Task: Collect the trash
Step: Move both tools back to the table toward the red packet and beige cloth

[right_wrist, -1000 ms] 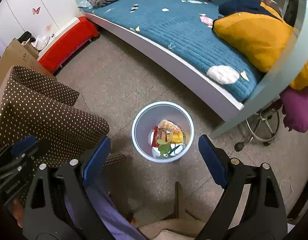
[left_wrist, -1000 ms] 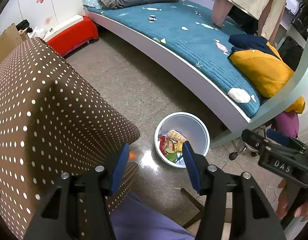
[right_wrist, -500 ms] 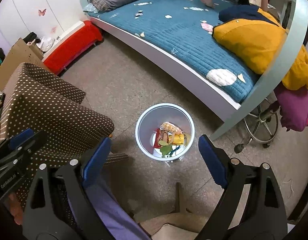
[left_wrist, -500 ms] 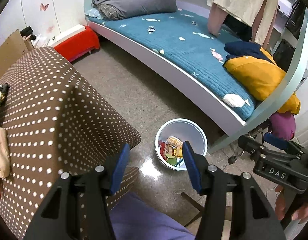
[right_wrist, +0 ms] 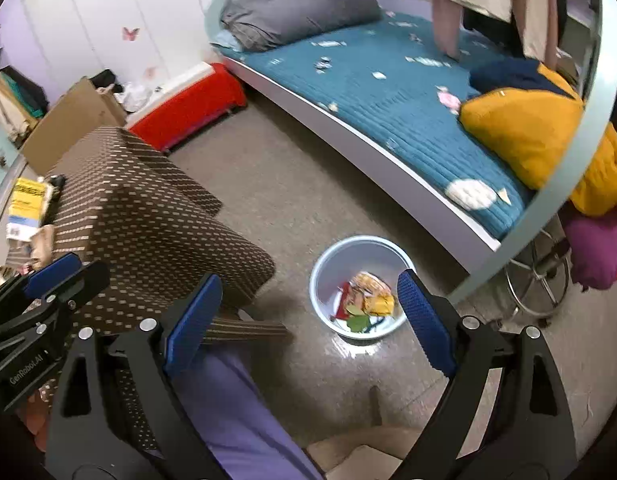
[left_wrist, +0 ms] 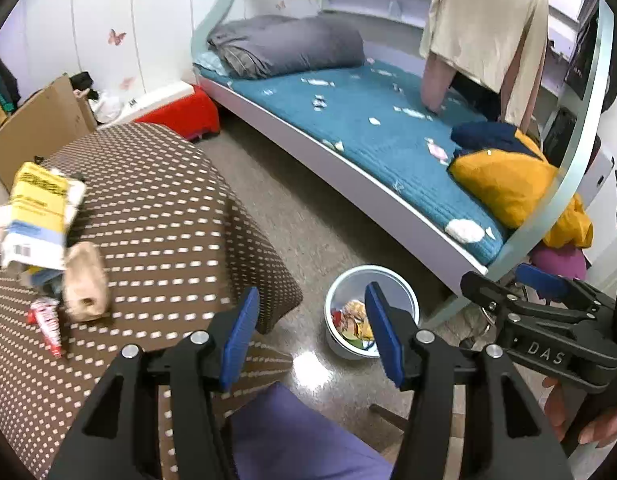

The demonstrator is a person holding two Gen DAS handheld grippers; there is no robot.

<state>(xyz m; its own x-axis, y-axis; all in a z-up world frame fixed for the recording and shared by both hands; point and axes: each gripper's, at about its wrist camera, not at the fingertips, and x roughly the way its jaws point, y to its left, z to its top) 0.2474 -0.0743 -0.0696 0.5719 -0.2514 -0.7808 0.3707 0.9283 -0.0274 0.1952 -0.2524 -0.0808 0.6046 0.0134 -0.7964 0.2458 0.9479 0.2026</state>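
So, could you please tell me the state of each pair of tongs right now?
Left tongs: open, holding nothing.
Right tongs: open wide, holding nothing.

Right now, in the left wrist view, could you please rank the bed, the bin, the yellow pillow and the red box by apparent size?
1. bed
2. yellow pillow
3. bin and red box: they look alike, and the bin is nearer the camera, so I will not rank them.
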